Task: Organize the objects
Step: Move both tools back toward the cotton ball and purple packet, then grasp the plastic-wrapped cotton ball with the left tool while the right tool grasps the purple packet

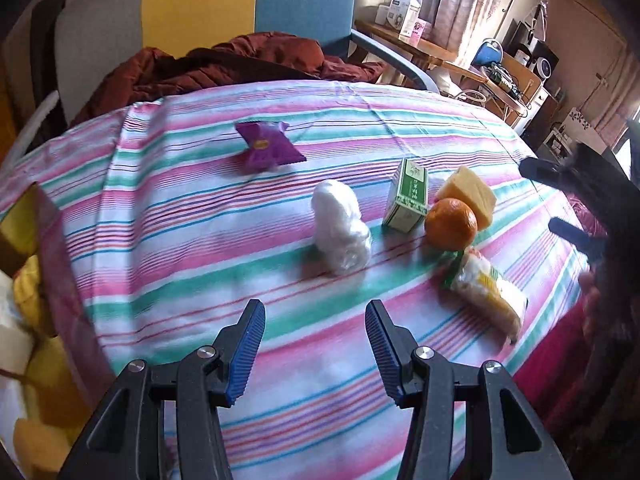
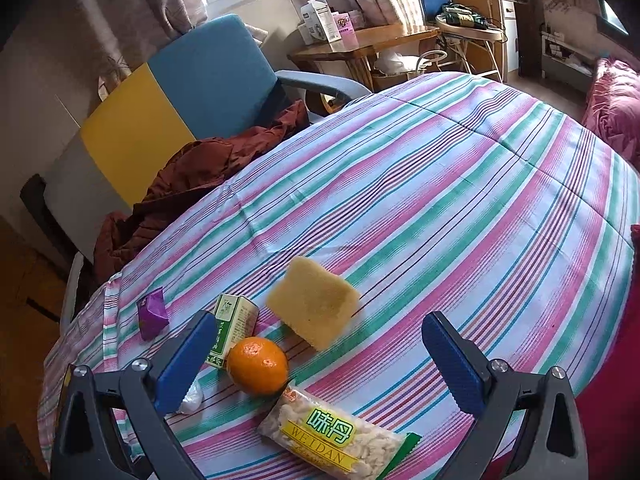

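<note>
Several objects lie on the striped cloth: a purple wrapper, a white wad in clear plastic, a green box, an orange, a yellow sponge and a snack packet. My left gripper hovers open in front of the white wad, with nothing between its fingers. My right gripper stands wide open and empty above the orange, the sponge and the snack packet. The green box and the white wad are partly hidden behind its left finger.
A container with yellow and white items sits at the table's left edge. Behind the table stands a blue and yellow armchair with a rust-red jacket on it. A wooden side table with boxes is farther back.
</note>
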{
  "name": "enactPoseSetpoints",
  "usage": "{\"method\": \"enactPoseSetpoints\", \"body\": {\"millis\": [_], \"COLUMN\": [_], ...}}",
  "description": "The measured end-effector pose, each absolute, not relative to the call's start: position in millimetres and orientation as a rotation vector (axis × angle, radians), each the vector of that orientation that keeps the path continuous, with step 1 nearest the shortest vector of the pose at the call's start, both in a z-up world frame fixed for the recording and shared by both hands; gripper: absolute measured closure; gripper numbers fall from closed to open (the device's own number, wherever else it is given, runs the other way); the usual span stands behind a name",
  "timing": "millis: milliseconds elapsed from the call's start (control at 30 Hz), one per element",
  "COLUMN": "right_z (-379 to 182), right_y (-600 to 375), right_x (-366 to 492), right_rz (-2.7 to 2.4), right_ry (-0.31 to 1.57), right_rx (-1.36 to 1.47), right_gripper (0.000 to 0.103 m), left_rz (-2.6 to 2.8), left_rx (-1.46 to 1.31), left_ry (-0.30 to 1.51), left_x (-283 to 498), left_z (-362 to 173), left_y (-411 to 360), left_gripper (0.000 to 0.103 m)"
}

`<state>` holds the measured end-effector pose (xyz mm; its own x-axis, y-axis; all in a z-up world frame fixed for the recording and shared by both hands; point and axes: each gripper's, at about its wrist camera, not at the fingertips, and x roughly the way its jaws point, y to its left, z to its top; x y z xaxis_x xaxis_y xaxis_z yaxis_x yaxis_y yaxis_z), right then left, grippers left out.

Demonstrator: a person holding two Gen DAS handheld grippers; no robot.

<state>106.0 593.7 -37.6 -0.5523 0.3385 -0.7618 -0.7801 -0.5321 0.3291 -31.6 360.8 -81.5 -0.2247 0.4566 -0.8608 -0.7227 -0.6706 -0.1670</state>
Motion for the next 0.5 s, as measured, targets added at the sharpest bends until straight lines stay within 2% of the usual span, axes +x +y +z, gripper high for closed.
{"method": "enactPoseSetpoints", "body": {"millis": [500], "right_z": [-43], "right_y": [593], "right_x": [100], "right_rz": [2.14], "right_ry": [0.914], "right_rx": [-0.885], "right_gripper": [0.0], "left_rz": [1.973], "left_rx": [-1.285], "left_ry": [0.323], "left_x": [-70], "left_z": [-103], "left_y": [423], "left_gripper": [0.05]}}
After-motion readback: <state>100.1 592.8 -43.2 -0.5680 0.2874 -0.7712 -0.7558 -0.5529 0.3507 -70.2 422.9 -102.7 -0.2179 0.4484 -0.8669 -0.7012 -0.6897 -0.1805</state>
